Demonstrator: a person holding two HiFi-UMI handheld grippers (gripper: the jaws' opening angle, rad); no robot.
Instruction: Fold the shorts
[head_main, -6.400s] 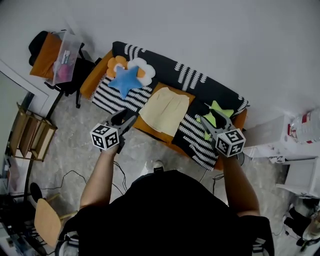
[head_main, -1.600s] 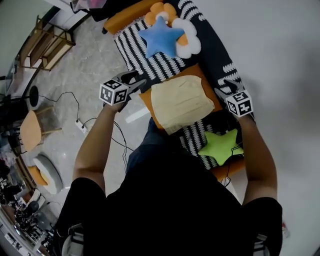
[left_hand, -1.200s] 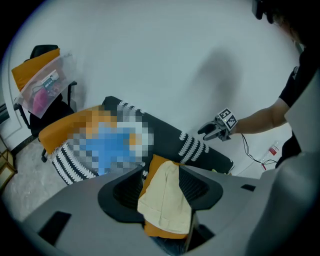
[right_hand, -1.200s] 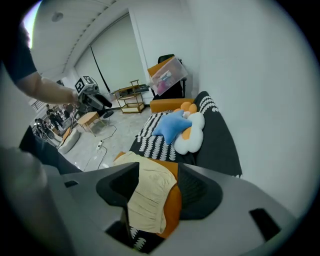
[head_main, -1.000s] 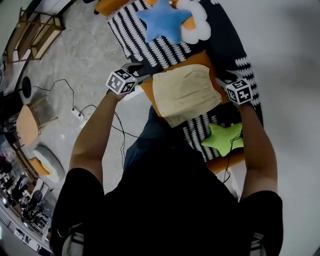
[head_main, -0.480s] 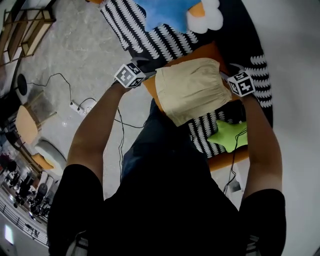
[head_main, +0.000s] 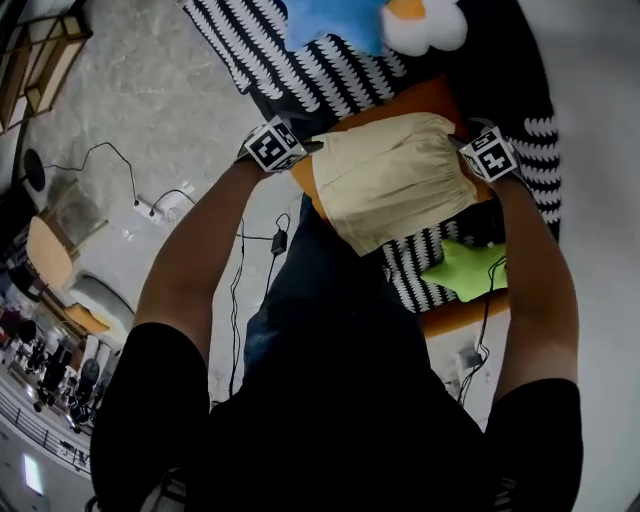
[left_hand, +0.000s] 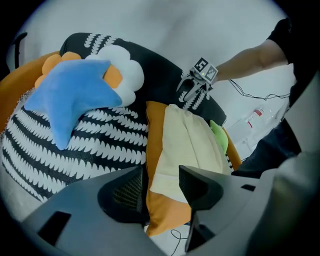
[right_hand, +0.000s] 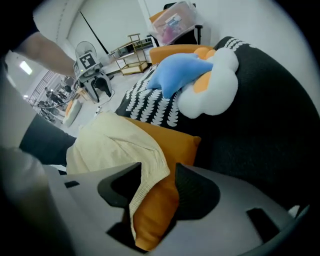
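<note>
Shorts (head_main: 395, 180) lie flat on the orange cushion (head_main: 440, 95); your left gripper (left_hand: 161, 175) gapes around a hem corner (no pinch), while your right gripper (right_hand: 157, 172) is closing around the waistband corner.

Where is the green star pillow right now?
In the head view, right of centre: the green star pillow lies on the sofa, just below the cream shorts.

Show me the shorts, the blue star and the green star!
shorts (head_main: 395, 180), head view, middle of the fabric.
blue star (left_hand: 70, 95), left gripper view, its centre.
green star (head_main: 465, 270), head view, its centre.
</note>
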